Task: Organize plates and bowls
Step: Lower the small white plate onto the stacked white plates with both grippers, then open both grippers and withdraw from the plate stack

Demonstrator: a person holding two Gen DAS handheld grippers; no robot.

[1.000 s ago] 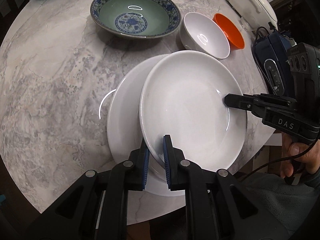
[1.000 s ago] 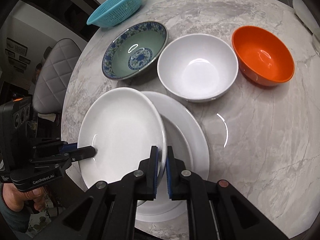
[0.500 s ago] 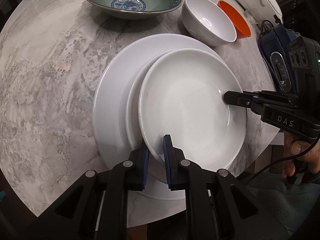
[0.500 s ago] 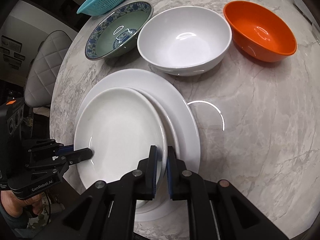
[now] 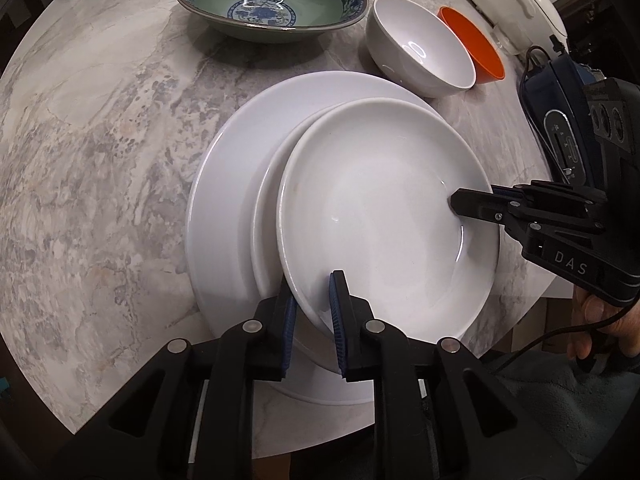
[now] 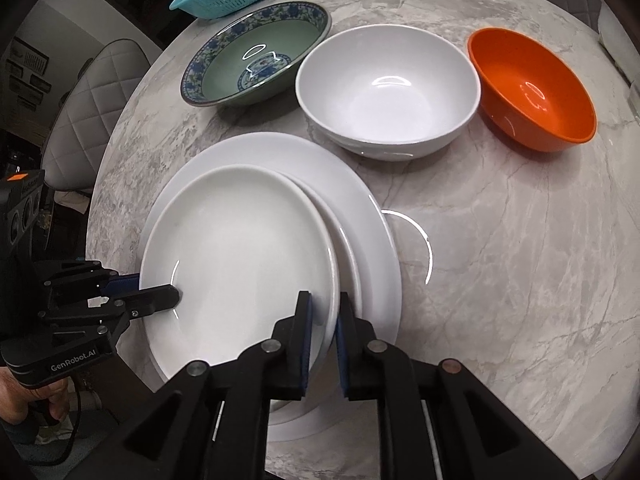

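1. Left gripper (image 5: 312, 300): pads pinch the near rim of the small white plate (image 5: 384, 216).
2. Right gripper (image 6: 322, 312): pinches the same plate's rim on the opposite side.
3. The small plate hangs over the large white plate (image 6: 360, 200), offset toward the table (image 5: 100, 140) edge; contact underneath cannot be told.
4. Judgement: stacking step, nearly seated. Shift the plate toward the big plate's centre, keep both rims level, lower together, release only once it rests flat.
5. White bowl (image 6: 388, 92), orange bowl (image 6: 532, 92) and patterned bowl (image 6: 256, 60) stand apart, unstacked.
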